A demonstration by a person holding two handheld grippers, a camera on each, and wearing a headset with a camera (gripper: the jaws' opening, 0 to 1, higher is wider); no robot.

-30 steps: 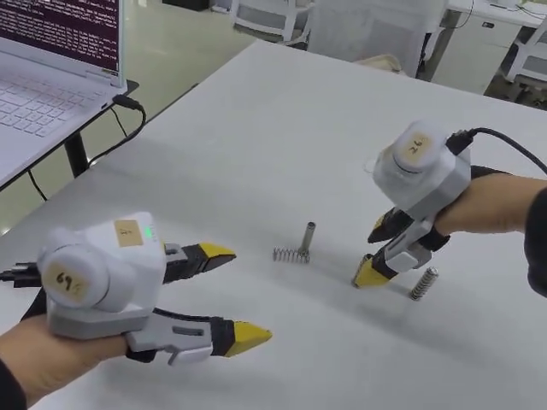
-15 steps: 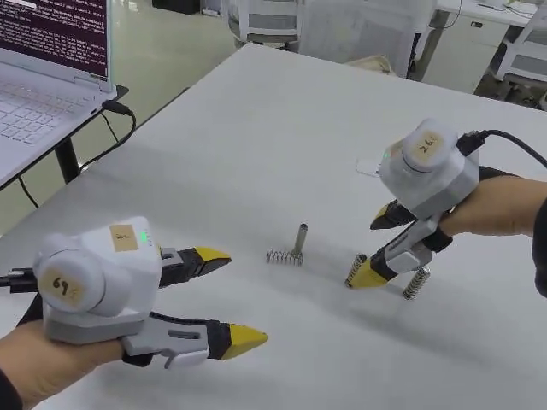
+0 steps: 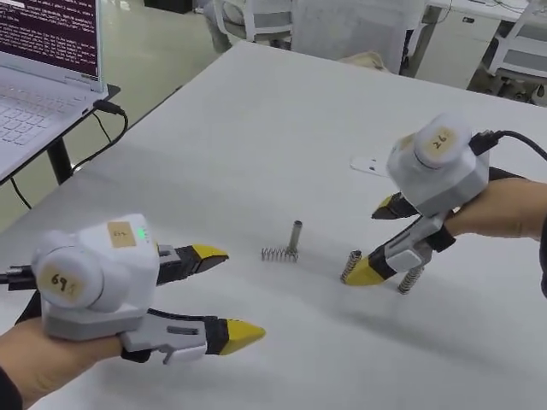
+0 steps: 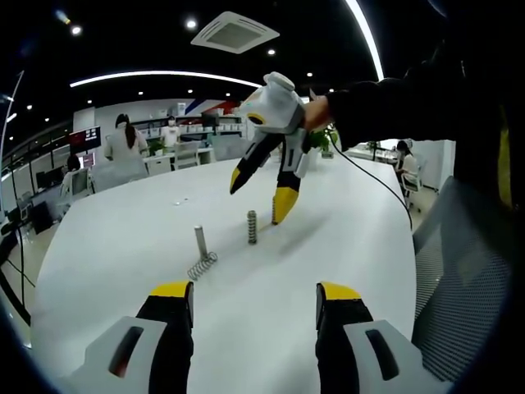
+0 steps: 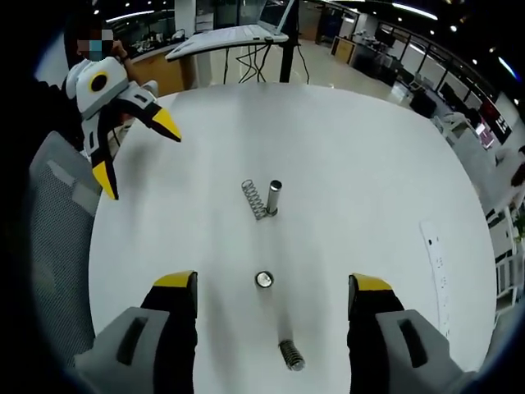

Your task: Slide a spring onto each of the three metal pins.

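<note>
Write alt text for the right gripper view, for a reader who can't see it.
The right gripper, jaws open, looks down on a white table: an end-on pin sits between its jaws, a near spring below. Farther off a bare pin stands with a loose spring lying beside it, and the left gripper, open, shows at upper left.

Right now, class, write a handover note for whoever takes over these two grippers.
Left gripper: open, empty.
Right gripper: open, empty, close to the first upright spring and the second upright spring. Both seem seated on pins.
Bare pin stands mid-table, with the loose spring lying at its foot.
Left to do: fit that spring on the bare pin.
</note>
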